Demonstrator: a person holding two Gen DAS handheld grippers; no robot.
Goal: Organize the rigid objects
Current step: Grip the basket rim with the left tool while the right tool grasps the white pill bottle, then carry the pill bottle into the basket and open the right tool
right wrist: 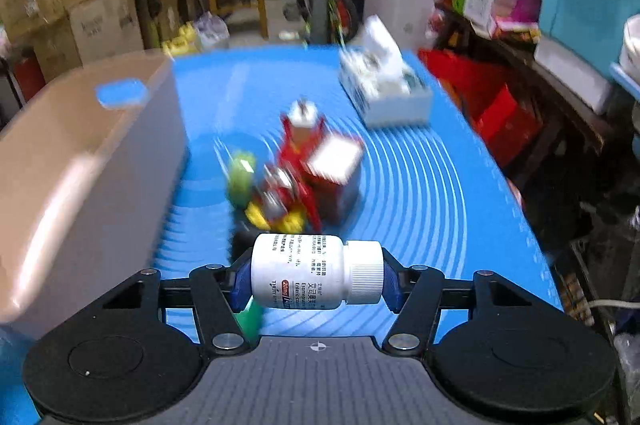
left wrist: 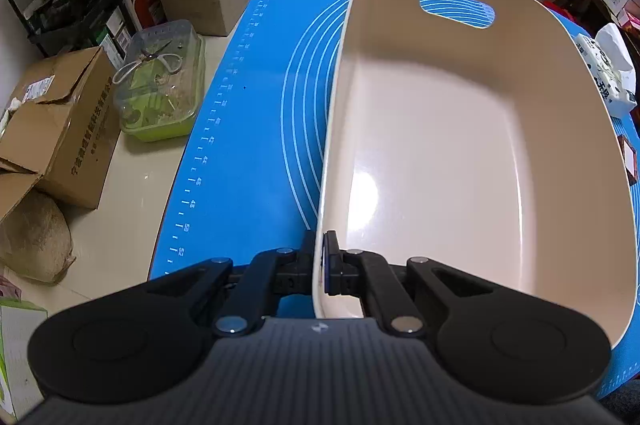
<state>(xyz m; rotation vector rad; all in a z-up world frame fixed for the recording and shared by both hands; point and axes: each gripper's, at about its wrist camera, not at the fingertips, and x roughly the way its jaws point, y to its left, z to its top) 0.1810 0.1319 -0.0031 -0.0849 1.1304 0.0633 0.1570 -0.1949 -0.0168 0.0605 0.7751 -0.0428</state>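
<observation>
Motion blur smears the pile of small things [right wrist: 296,177] at mid-tabletop in the right wrist view: red, yellow and green shapes, none identifiable. The white box [right wrist: 384,85] behind them is streaked too, its print unreadable. The beige bin [right wrist: 80,161] runs off the left edge. The white bottle [right wrist: 316,273] hides whatever lies beneath it.

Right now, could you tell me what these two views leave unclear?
- Right wrist view: the pile of items on the blue mat is motion-blurred, beyond identifying.
- Pill bottle: label print too small.
- Left wrist view: basin near corner hidden by the left gripper.
</observation>
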